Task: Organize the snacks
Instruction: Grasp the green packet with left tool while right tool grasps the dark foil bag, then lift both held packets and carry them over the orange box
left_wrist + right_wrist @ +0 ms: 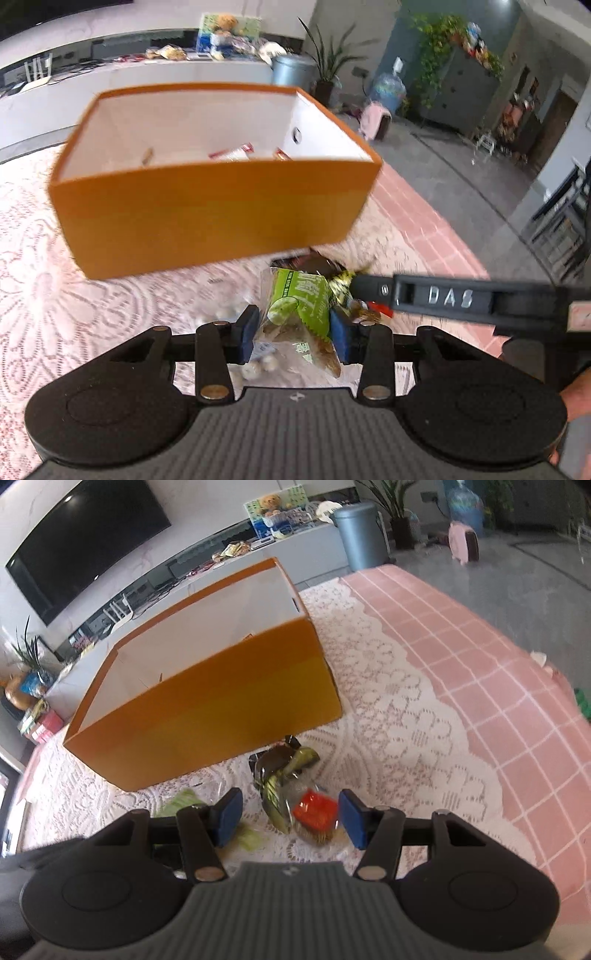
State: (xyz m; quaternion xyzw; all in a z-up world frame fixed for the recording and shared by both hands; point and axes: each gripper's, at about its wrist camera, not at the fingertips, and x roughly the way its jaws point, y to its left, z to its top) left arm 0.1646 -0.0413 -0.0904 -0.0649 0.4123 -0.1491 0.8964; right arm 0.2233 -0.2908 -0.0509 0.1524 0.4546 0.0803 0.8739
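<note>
My left gripper (295, 321) is shut on a green snack packet (295, 299) in clear wrap, and holds it just above the lace cloth. Ahead stands the orange box (207, 214) with white inner walls; a few red-and-white packets (236, 151) lie inside. In the left wrist view the right gripper's black body (443, 295) reaches in from the right. My right gripper (290, 808) is open over a red packet (314, 810), which lies between its blue pads without being pressed. A dark and yellow-green packet (280, 768) lies just beyond it, near the orange box (221, 709).
The white lace cloth (388, 709) lies over a pink checked tablecloth (498, 701), whose edge drops off at the right. Small white sweets (258, 365) lie under the left gripper. Beyond the table are a grey bin (360, 535), a low cabinet and a television (85, 542).
</note>
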